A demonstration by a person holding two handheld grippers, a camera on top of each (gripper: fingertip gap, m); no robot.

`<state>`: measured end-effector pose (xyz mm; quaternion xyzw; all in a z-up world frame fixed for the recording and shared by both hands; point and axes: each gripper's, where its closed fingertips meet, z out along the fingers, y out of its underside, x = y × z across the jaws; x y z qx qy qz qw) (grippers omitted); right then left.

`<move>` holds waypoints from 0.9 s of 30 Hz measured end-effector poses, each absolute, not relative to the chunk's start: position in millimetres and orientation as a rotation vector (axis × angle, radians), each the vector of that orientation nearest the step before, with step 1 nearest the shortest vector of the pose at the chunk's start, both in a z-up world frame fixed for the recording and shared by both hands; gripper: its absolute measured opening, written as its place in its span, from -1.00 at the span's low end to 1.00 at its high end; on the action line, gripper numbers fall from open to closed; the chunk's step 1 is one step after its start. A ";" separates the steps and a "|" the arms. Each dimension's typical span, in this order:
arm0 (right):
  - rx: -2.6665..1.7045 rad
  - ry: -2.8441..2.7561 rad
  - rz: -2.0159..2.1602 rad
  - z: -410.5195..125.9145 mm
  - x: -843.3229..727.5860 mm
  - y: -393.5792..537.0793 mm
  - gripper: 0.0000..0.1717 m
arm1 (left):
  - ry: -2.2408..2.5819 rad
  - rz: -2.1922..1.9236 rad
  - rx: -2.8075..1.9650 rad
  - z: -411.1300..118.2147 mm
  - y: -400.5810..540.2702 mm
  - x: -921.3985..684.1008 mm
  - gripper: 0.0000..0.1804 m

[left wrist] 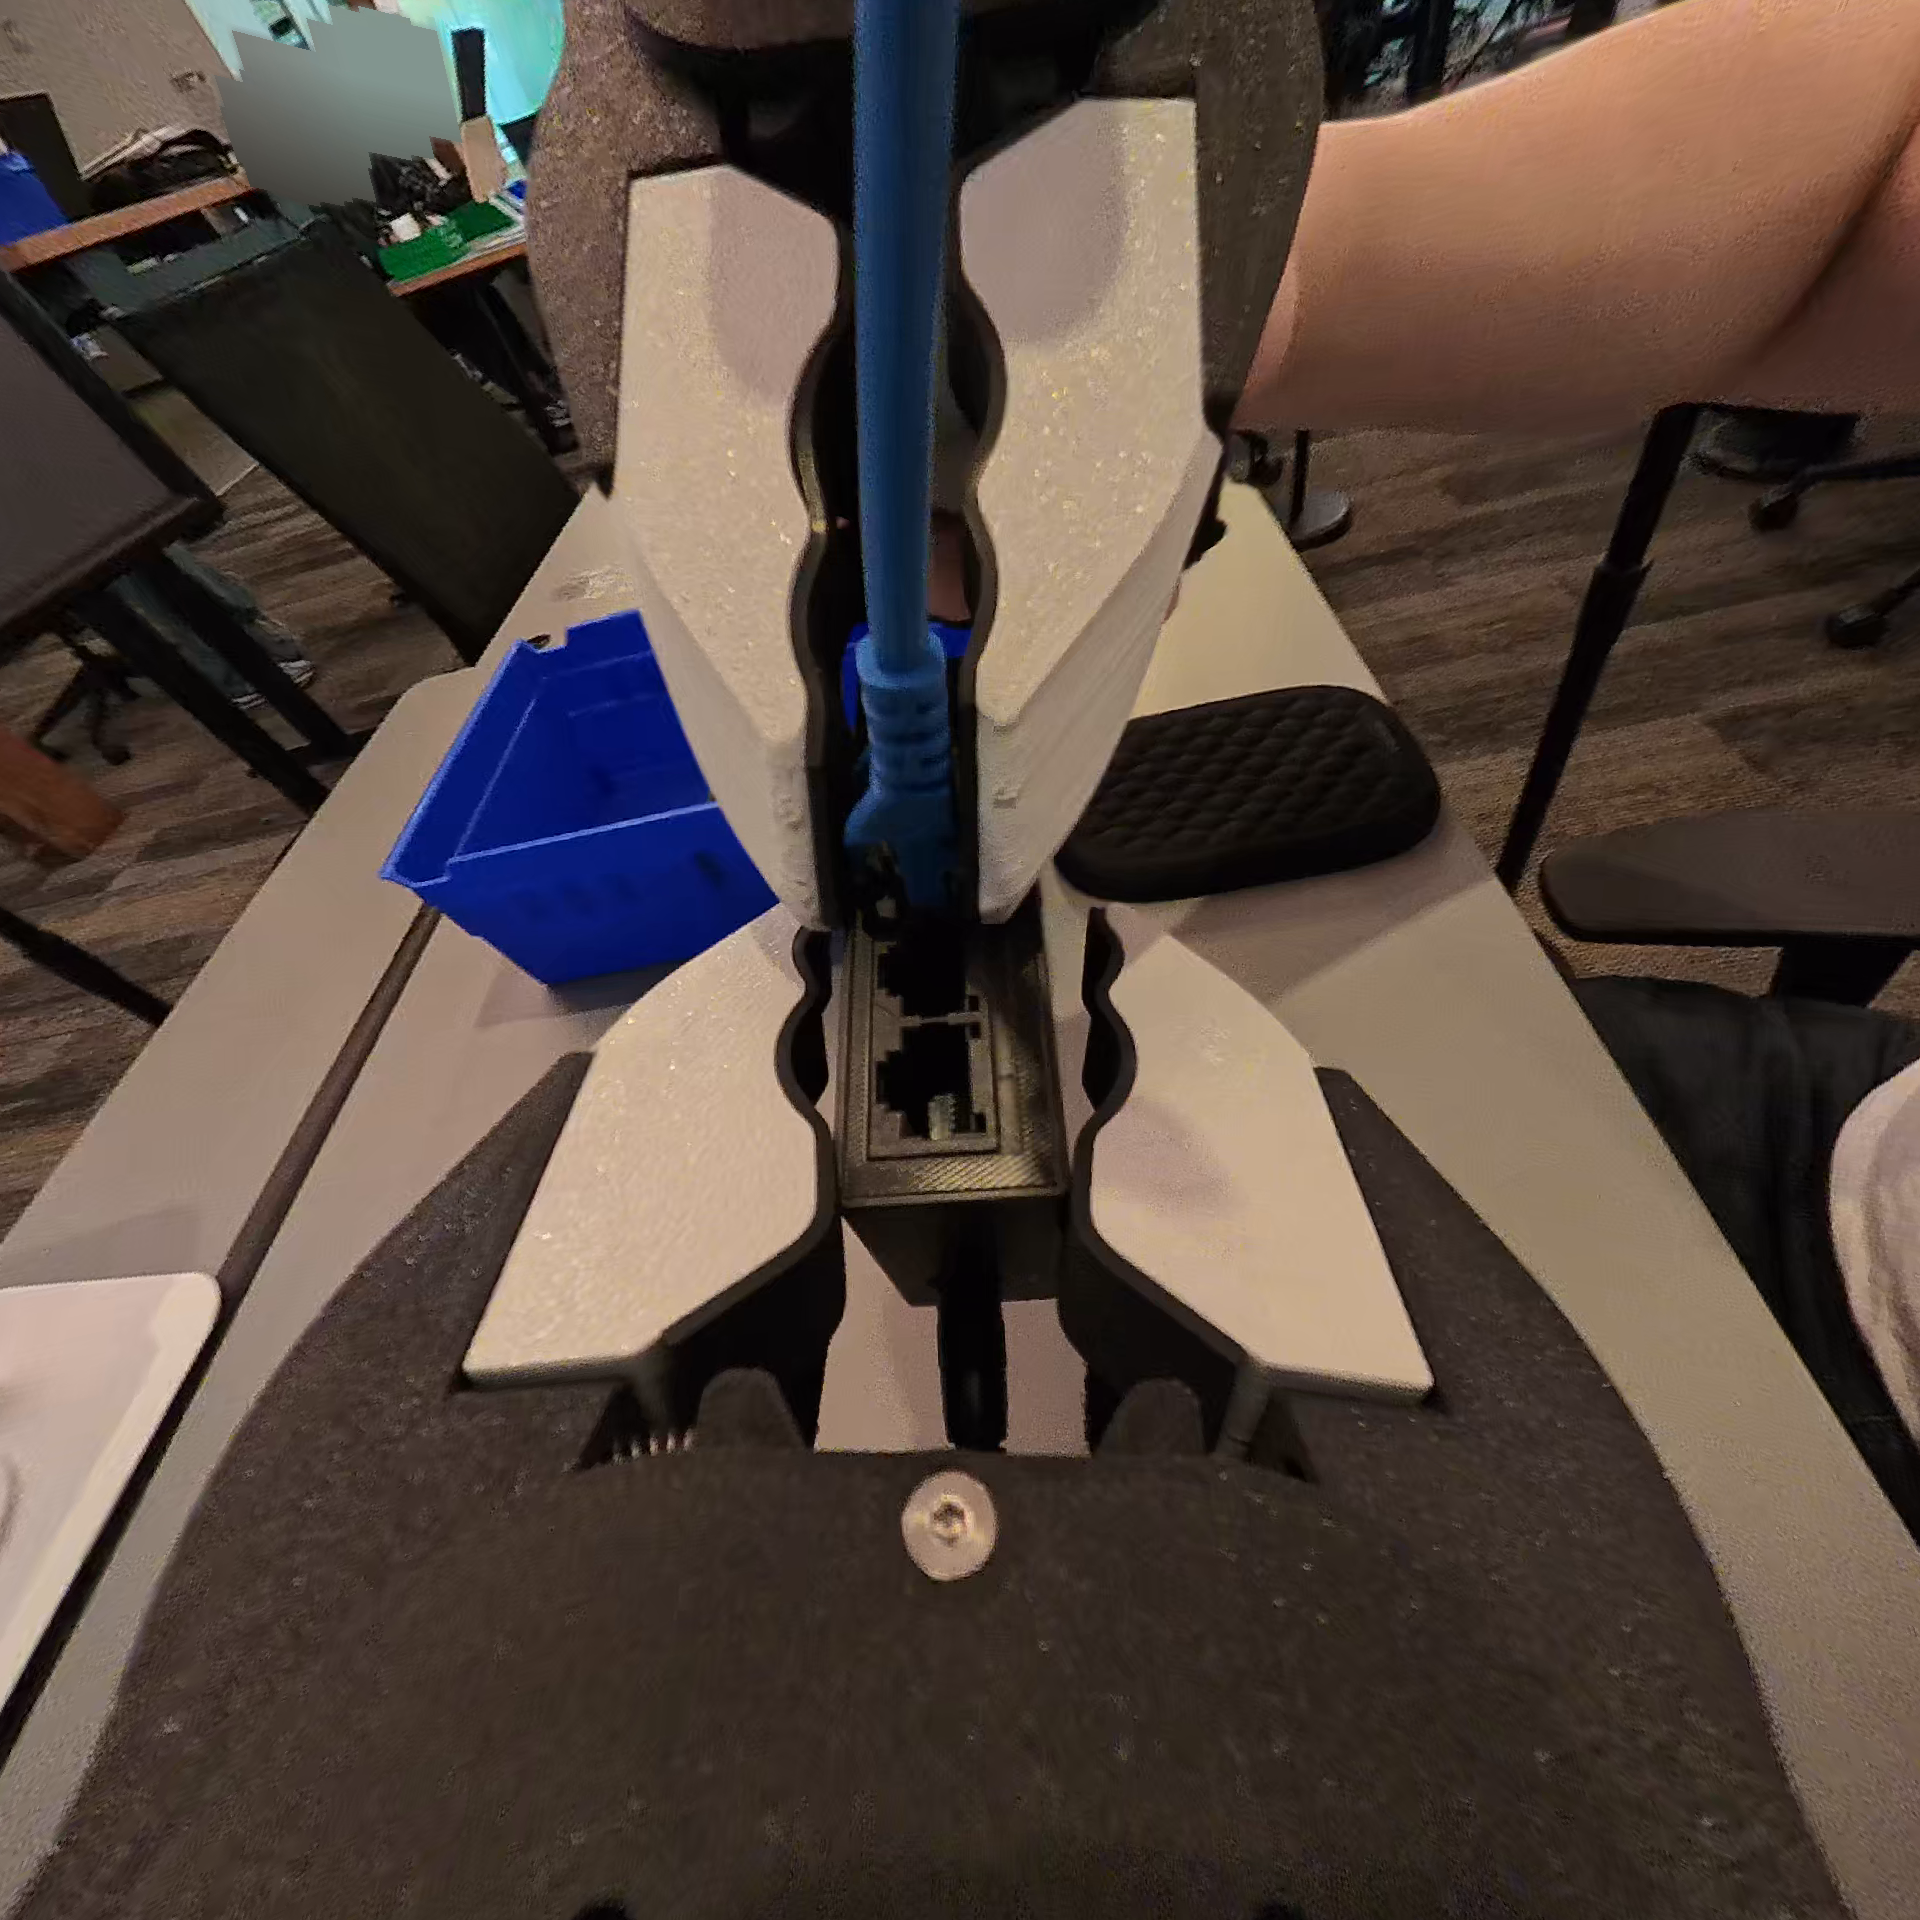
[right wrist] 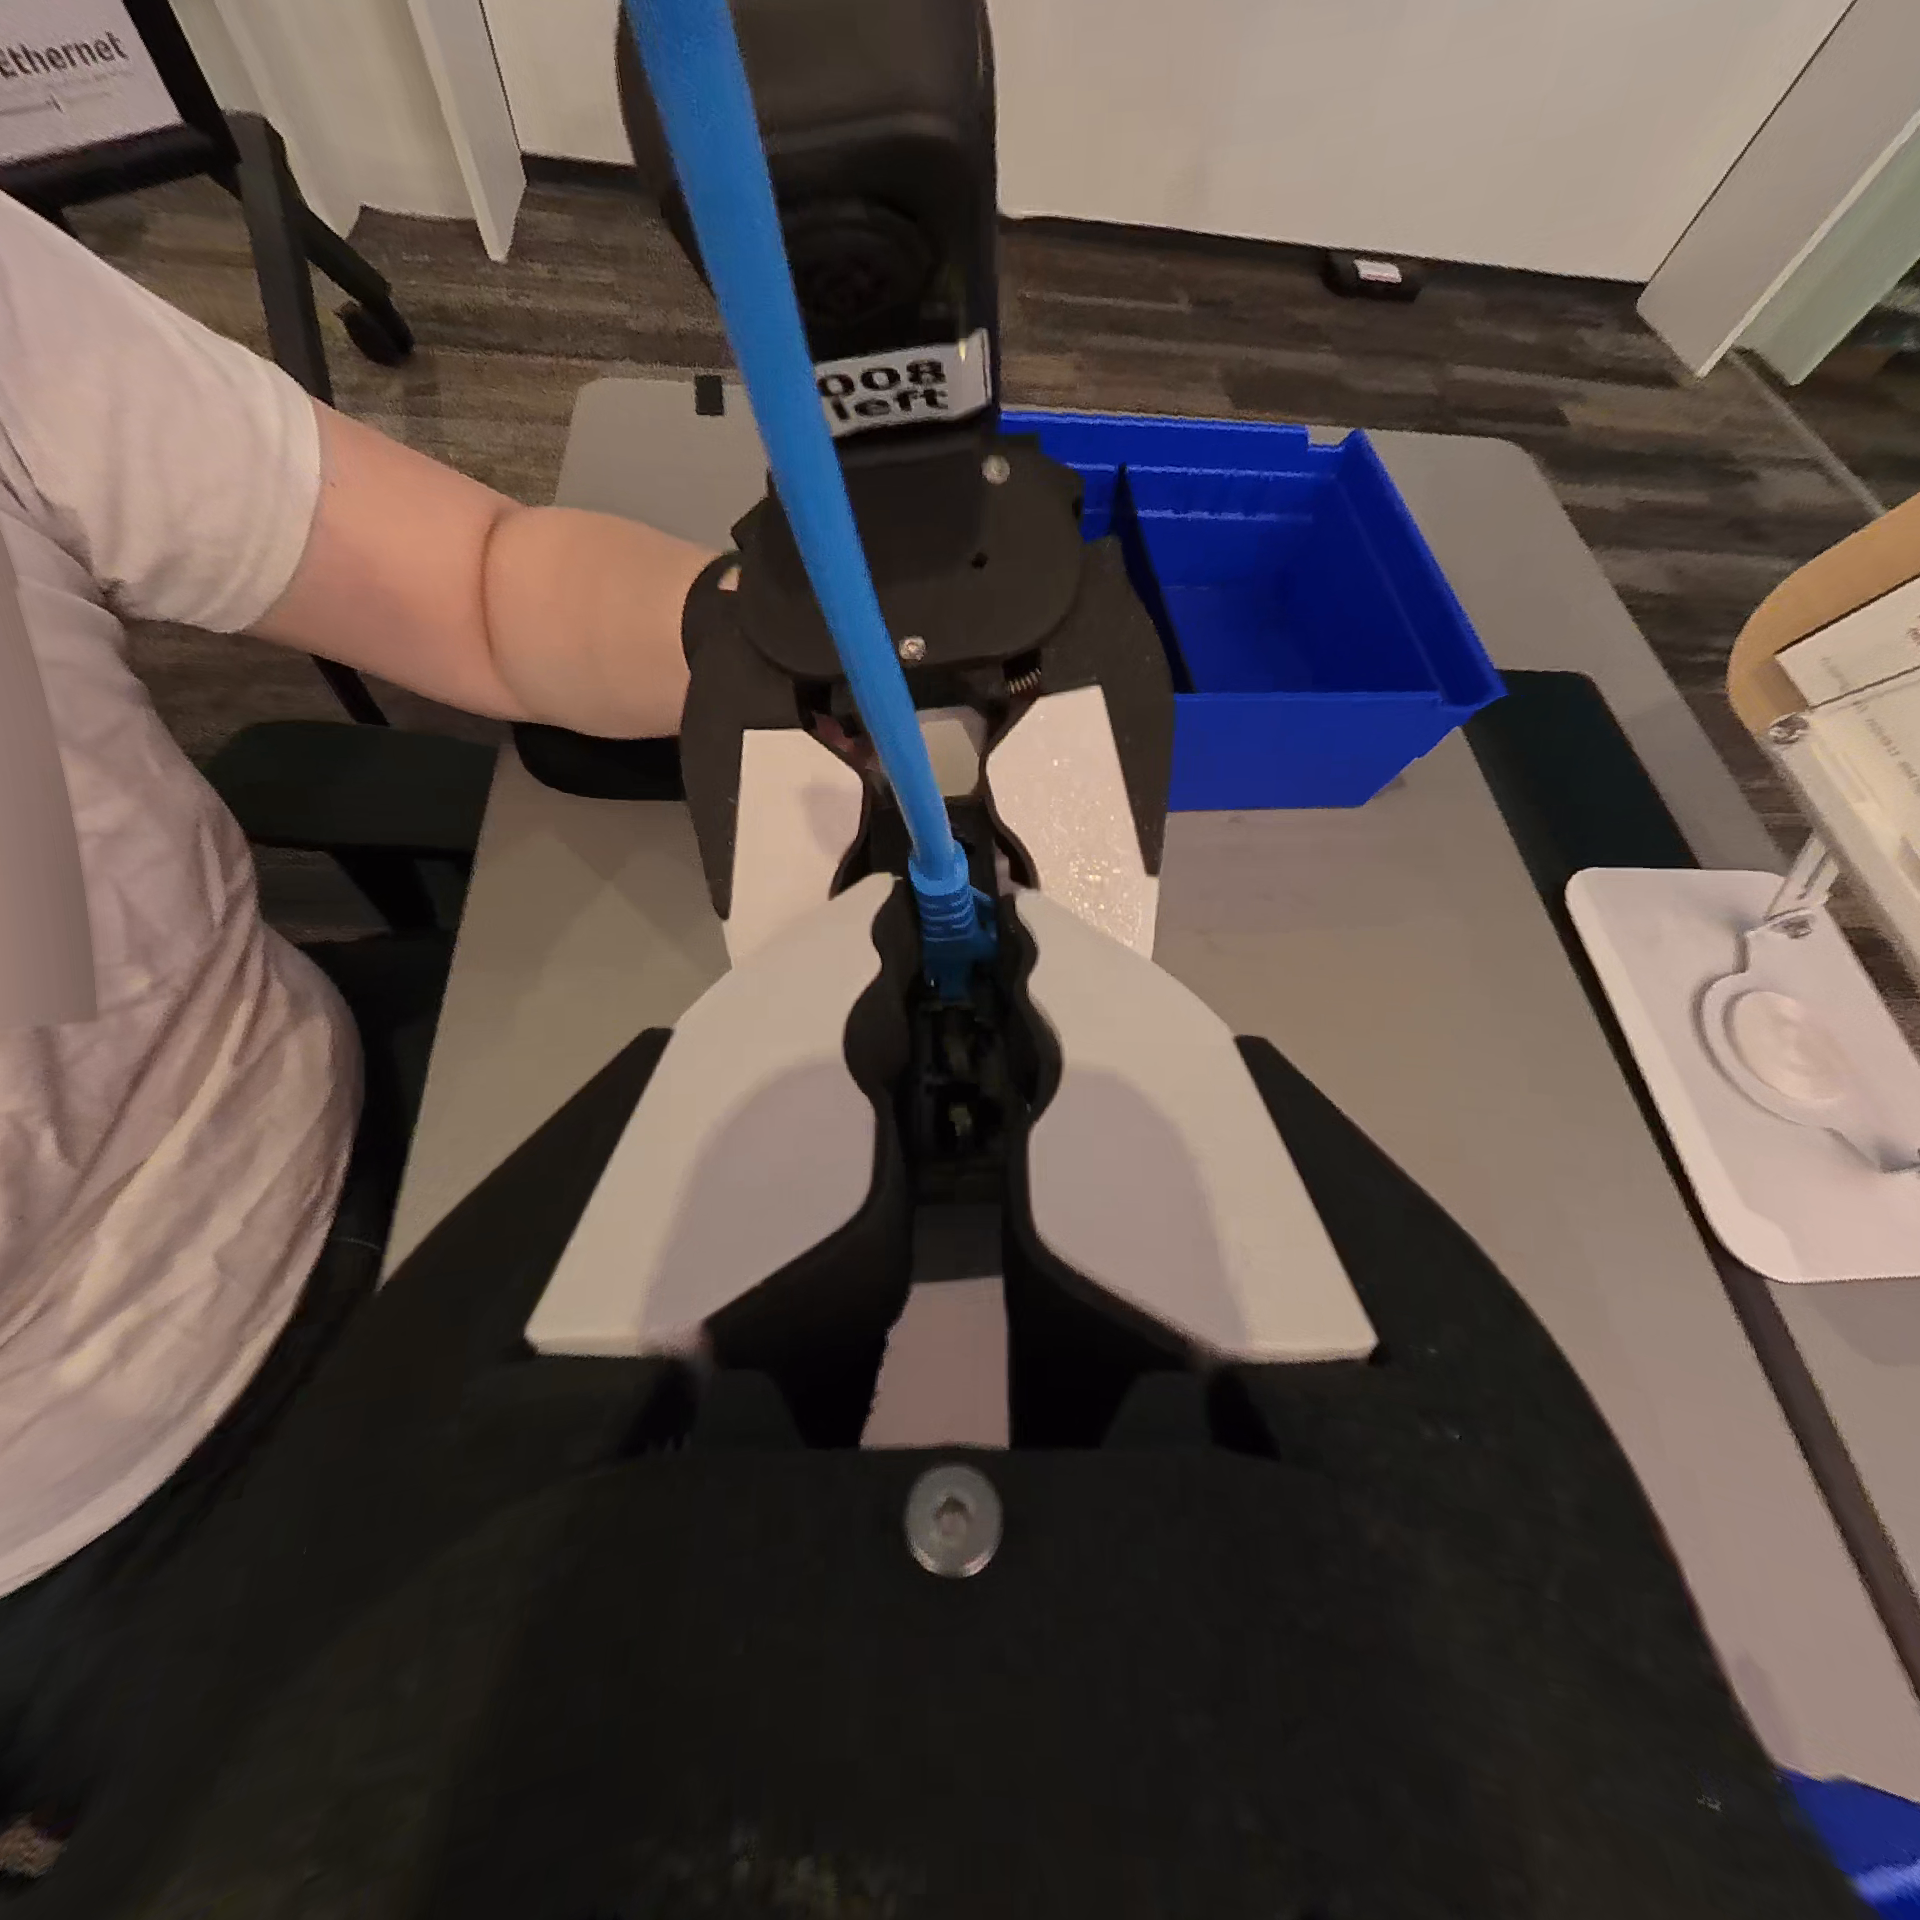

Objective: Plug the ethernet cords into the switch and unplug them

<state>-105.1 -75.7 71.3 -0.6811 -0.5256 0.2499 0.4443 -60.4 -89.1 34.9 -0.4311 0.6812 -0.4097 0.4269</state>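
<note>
The black switch lies on the grey table with its ports facing up. My left gripper is shut on it, one pad on each side. My right gripper is shut on the blue ethernet plug, and the blue cord rises from it. In the left wrist view the right gripper comes in from the far side and holds the plug at the switch's far port. I cannot tell how deep the plug sits. The switch shows dark between my right fingers.
A blue bin stands on the table beside the switch and also shows in the right wrist view. A black quilted pad lies on the other side. A white stand base sits nearby. A person's arm and chairs surround the table. The gap from one gripper's tips to the other's is roughly 5 cm.
</note>
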 end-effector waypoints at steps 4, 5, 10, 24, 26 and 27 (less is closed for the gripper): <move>-1.666 -1.311 0.526 65.0 -100.3 -72.9 -0.80 | 1.758 -0.990 -1.104 30.1 -87.2 -65.4 -0.48; -1.649 -1.323 0.503 63.0 -100.1 -73.5 -0.82 | 1.779 -0.970 -1.099 27.7 -87.7 -66.4 -0.48; -1.631 -1.396 0.395 51.0 -98.8 -76.6 -0.84 | 1.880 -0.819 -1.113 10.7 -85.1 -69.8 -0.48; -1.540 -1.218 0.582 58.3 -99.4 -84.1 -0.85 | 1.839 -0.939 -1.003 19.5 -89.7 -70.2 -0.34; -1.510 -1.202 0.592 60.5 -99.5 -85.6 -0.85 | 1.819 -0.984 -1.023 18.8 -89.2 -67.5 -0.26; -1.492 -1.195 0.582 61.7 -99.2 -85.6 -0.85 | 1.814 -0.995 -1.023 18.0 -89.5 -65.8 -0.24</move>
